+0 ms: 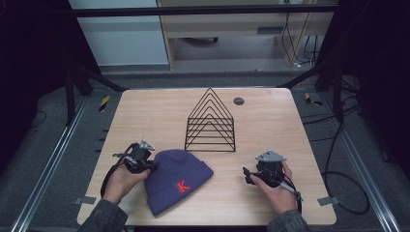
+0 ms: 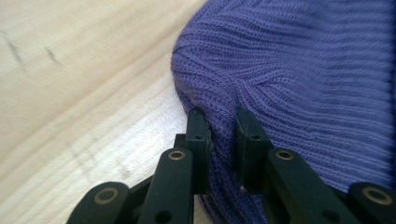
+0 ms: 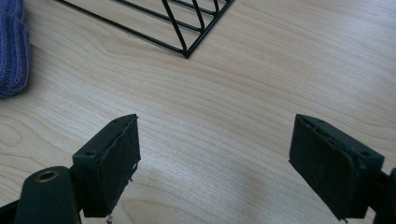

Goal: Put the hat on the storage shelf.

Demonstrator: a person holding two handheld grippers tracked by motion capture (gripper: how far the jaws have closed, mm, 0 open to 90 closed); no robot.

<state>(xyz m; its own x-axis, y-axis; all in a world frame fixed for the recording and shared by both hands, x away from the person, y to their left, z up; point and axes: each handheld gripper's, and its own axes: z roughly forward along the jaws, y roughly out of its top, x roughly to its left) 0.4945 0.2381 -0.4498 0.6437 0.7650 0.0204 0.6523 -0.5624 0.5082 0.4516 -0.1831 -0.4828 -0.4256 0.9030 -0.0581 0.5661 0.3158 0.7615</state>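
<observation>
I have the left gripper (image 1: 145,163) pinched onto a fold of knit at the edge of the purple beanie (image 1: 177,180), the jaws drawn close with a ridge of the ribbed fabric (image 2: 223,116) bunched between them. The beanie lies flat on the wooden table (image 1: 270,121), near my front edge, left of centre, with its red letter K (image 1: 182,186) facing up. My right gripper (image 1: 247,175) rests low over bare wood to the right of the beanie, jaws spread wide with nothing between them; in its own view the beanie's edge (image 3: 11,46) sits off to the side and a corner of the black wire rack (image 3: 187,28) lies ahead.

I judge the grasp step is just complete. The wire rack (image 1: 211,123) stands behind the beanie, well apart from it. Next I'd lift gently to test that the pinch holds more than a single layer, and bring the right gripper across to take the opposite edge so the beanie doesn't sag.
</observation>
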